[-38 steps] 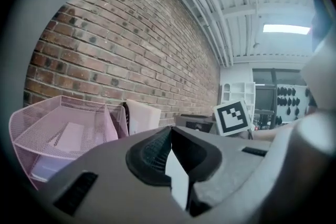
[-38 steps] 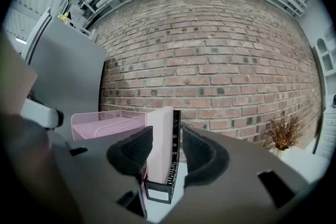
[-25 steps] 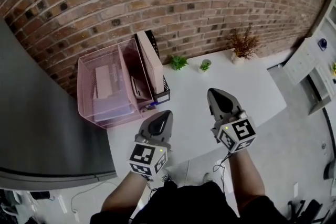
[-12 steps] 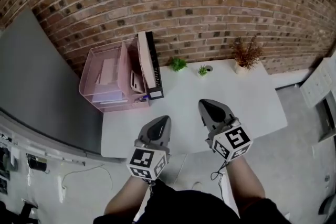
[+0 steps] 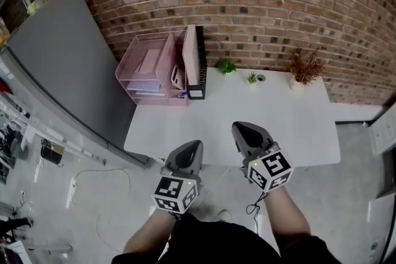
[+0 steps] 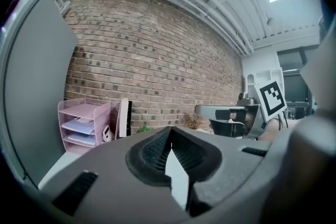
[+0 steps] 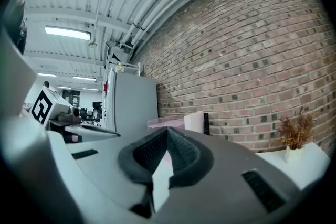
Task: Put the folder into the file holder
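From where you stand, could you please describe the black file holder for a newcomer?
Find the white table against the brick wall; at its rear left corner stand pink mesh trays. Just right of them is the black file holder, upright and narrow, a pale folder at its left side: the only black thing on the table.
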A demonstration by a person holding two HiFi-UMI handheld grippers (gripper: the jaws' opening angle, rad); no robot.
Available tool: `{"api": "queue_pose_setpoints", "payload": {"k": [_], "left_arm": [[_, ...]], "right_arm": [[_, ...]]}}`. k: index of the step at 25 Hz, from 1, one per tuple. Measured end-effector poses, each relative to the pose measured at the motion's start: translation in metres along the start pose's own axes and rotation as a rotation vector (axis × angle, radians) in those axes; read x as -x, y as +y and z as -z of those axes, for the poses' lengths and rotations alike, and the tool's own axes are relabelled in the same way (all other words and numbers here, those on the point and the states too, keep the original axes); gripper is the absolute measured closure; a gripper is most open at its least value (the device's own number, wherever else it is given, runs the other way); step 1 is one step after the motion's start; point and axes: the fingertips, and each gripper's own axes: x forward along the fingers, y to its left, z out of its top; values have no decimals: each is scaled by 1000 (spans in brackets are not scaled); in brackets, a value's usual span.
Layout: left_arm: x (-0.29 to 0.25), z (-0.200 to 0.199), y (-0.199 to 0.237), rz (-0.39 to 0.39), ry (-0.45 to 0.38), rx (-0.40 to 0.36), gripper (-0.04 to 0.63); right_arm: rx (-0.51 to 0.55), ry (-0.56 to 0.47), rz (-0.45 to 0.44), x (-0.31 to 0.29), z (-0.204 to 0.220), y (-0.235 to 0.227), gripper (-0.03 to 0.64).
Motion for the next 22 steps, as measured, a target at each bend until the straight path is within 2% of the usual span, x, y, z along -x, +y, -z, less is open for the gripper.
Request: {"api": "queue_pose_setpoints", "payload": {"k": [8,22], "left_arm": [[31,5,-2,-51,-2,5,589],[46,16,1,-17,-2,14,589]], "right_arm": [[-5,24,-46,10,10,32,614],[5,55,-8,16,27,51,614]]}}
